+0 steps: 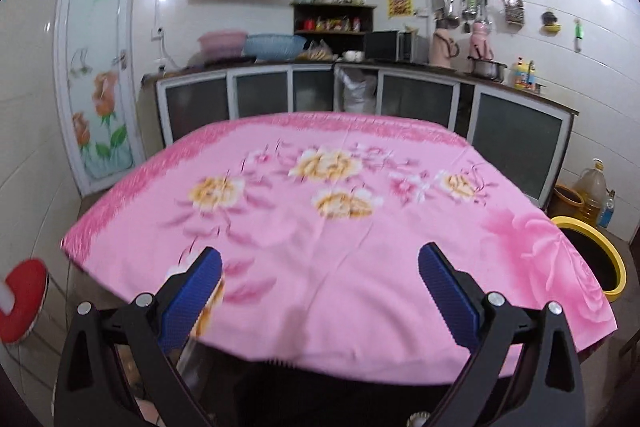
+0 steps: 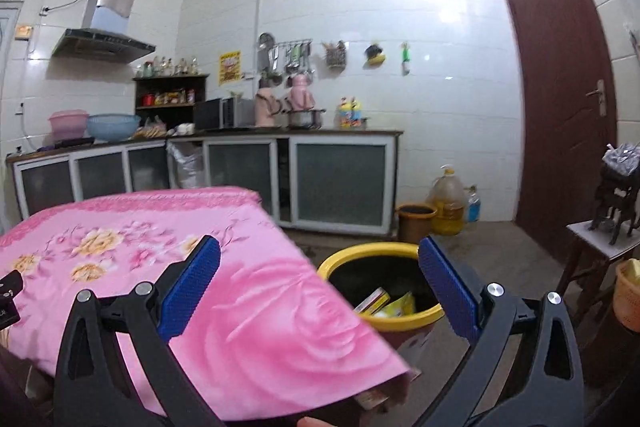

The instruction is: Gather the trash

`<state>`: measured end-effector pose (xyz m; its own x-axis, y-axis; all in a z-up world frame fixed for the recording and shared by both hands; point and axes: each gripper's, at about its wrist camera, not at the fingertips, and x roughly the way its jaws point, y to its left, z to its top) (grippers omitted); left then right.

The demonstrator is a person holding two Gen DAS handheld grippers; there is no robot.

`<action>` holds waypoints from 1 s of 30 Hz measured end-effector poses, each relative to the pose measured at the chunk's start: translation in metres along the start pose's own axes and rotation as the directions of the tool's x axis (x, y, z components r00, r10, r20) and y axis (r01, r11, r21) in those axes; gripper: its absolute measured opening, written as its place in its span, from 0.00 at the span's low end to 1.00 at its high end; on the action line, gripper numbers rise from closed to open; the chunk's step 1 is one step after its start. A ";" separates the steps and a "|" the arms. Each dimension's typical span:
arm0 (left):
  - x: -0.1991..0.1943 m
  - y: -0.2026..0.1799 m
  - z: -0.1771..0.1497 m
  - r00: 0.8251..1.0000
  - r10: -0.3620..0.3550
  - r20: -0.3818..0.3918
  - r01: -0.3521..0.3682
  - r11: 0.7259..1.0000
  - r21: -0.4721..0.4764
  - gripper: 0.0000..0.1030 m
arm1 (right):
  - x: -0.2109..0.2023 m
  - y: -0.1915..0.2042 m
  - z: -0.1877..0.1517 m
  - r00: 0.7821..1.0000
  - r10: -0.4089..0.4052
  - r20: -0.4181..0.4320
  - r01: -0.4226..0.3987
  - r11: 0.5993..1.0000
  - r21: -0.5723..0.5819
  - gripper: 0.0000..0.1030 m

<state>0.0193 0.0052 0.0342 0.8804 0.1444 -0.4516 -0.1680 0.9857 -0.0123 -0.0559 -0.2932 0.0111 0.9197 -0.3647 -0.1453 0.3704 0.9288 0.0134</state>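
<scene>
Pink floral cloth point(image 1: 320, 227) covers the desk, and the left claw point(image 1: 320, 291) hangs over its near edge, jaws spread wide, nothing between the blue pads point(image 1: 196, 291). Over on the right, the right claw point(image 2: 320, 283) is just as wide and empty — it looks past the desk corner at the yellow-rimmed bin point(image 2: 400, 321) on the floor just beside it. Inside the bin — the trash, yellow wrappers point(image 2: 394, 305) lying against the near wall.
</scene>
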 end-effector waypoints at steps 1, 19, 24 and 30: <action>-0.001 0.001 -0.003 1.000 0.008 0.005 -0.008 1.000 -0.003 0.92 | 0.002 0.003 -0.002 1.000 0.006 -0.007 -0.006 1.000 -0.006 0.92; 0.008 0.001 -0.011 0.995 -0.070 -0.068 0.068 0.997 -0.021 0.92 | -0.001 0.023 -0.014 0.996 0.073 -0.052 -0.075 0.996 -0.053 0.92; 0.010 -0.001 -0.013 0.994 -0.076 -0.078 0.075 0.997 -0.016 0.92 | 0.001 0.024 -0.016 0.994 0.083 -0.065 -0.087 0.995 -0.057 0.92; 0.010 -0.003 -0.012 0.993 -0.082 -0.080 0.081 0.997 -0.011 0.92 | 0.002 0.022 -0.016 0.995 0.081 -0.066 -0.084 0.995 -0.057 0.92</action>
<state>0.0227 0.0029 0.0190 0.8529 0.0562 -0.5190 -0.1012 0.9931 -0.0588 -0.0478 -0.2721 -0.0044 0.9359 -0.2835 -0.2091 0.2834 0.9585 -0.0312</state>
